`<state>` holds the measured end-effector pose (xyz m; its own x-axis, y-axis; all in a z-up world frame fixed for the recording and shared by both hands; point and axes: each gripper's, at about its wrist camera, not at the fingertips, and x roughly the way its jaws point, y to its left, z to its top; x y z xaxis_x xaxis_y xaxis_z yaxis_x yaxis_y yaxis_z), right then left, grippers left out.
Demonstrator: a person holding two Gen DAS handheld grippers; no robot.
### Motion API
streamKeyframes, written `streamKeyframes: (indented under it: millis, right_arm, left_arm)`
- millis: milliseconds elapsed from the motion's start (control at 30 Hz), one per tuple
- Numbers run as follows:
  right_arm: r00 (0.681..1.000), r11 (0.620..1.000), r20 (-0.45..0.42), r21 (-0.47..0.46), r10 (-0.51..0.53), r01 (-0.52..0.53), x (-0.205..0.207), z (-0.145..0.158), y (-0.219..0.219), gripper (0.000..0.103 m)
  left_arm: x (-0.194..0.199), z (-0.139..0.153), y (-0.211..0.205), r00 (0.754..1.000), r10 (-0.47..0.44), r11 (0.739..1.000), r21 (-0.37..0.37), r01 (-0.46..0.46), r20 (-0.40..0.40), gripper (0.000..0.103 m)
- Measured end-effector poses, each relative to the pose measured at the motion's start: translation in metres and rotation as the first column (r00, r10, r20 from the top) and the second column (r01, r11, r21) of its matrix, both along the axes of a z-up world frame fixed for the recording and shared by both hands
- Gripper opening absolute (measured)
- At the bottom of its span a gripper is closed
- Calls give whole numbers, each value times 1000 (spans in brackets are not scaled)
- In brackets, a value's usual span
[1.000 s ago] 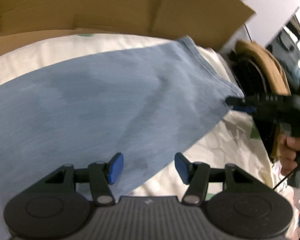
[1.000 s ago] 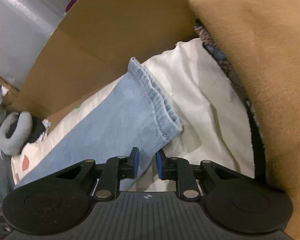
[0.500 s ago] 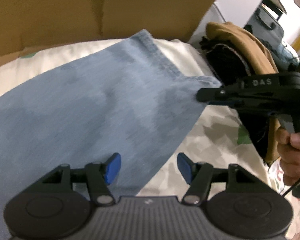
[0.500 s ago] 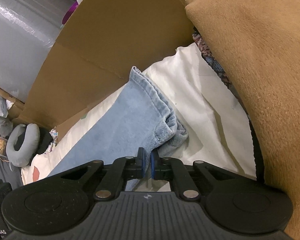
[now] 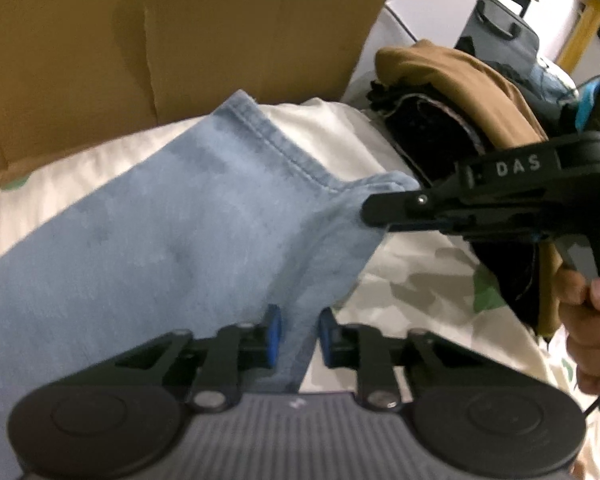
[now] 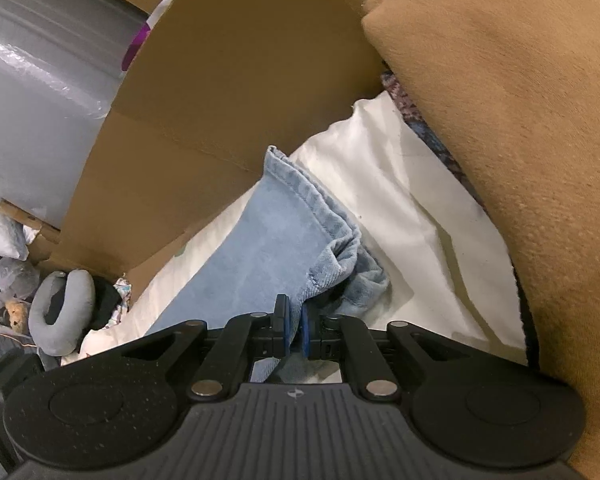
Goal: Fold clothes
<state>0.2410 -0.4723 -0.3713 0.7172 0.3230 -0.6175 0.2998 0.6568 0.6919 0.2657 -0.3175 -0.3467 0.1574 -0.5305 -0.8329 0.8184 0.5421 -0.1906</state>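
Observation:
A light blue denim garment (image 5: 172, 232) lies across a cream patterned sheet (image 5: 416, 280). Its hemmed end (image 6: 300, 196) points toward a cardboard wall. My left gripper (image 5: 299, 336) is shut on the garment's near side edge, with the fabric pinched between the blue pads. My right gripper (image 6: 295, 330) is shut on the hem's near corner, which bunches up at the pads (image 6: 283, 328). In the left wrist view the right gripper (image 5: 370, 208) comes in from the right and lifts that corner.
A large cardboard sheet (image 5: 180, 40) stands behind the bed. A stack of clothes topped by a brown garment (image 5: 460, 76) lies to the right, close beside the right gripper (image 6: 520, 120). A grey neck pillow (image 6: 60, 308) lies at far left.
My right gripper closed on the hem corner and lifted it, bunching it. My left gripper narrowed from wide open to shut on the garment's side edge.

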Motion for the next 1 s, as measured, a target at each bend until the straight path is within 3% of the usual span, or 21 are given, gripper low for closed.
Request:
streamKeyframes:
  millis: [67, 100, 133, 333, 533, 800, 1000]
  right_arm:
    - [1000, 999, 1, 30, -11, 11, 1, -2, -1, 26]
    - [1000, 999, 4, 41, -18, 18, 2, -4, -2, 46]
    - [1000, 999, 7, 49, -19, 19, 2, -5, -2, 54]
    - [1000, 994, -7, 112, -10, 11, 8, -19, 0, 62]
    - [996, 982, -74, 179, -42, 54, -1, -39, -9, 66]
    - [997, 990, -63, 132, -51, 59, -7, -35, -6, 64]
    - [996, 998, -81, 44, -38, 41, -9, -35, 1, 45]
  left_arm:
    - [4, 2, 1, 1000, 9, 1000, -4, -9, -12, 13]
    - [6, 3, 1, 1000, 15, 1000, -7, -15, -17, 13]
    - [8, 5, 1, 1000, 18, 1000, -11, -18, -19, 12]
    - [10, 15, -2, 1000, -10, 1000, 3, 10, 3, 12]
    - [3, 13, -11, 999, -40, 998, 44, 39, 16, 12]
    - [-16, -8, -18, 997, -63, 992, 108, 58, 44, 13]
    - [-26, -20, -15, 993, -73, 984, 171, 56, 93, 16]
